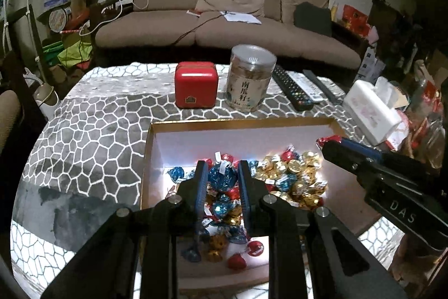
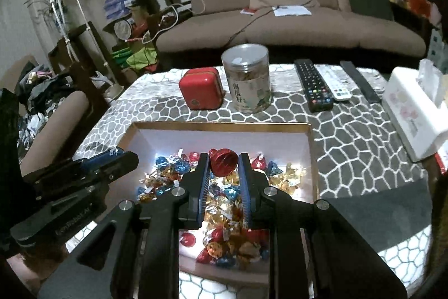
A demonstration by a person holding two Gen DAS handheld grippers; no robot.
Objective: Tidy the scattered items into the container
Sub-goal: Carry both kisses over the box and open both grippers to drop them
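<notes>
A blue-wrapped candy (image 1: 222, 176) is clamped between the jaws of the left gripper (image 1: 222, 173), and a red-wrapped candy (image 2: 223, 162) is clamped between the jaws of the right gripper (image 2: 224, 163). Both are held above the gold-rimmed box (image 2: 221, 125), where loose foil candies (image 2: 226, 209) are heaped beneath the jaws.

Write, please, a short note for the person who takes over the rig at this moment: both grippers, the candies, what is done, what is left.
Left gripper: shut on a blue candy, above the box.
Right gripper: shut on a red candy, also above the box.
Done: many foil candies already lie in the box.
Left: release both candies into the box. No loose candy shows on the tablecloth in these views; check outside them.
</notes>
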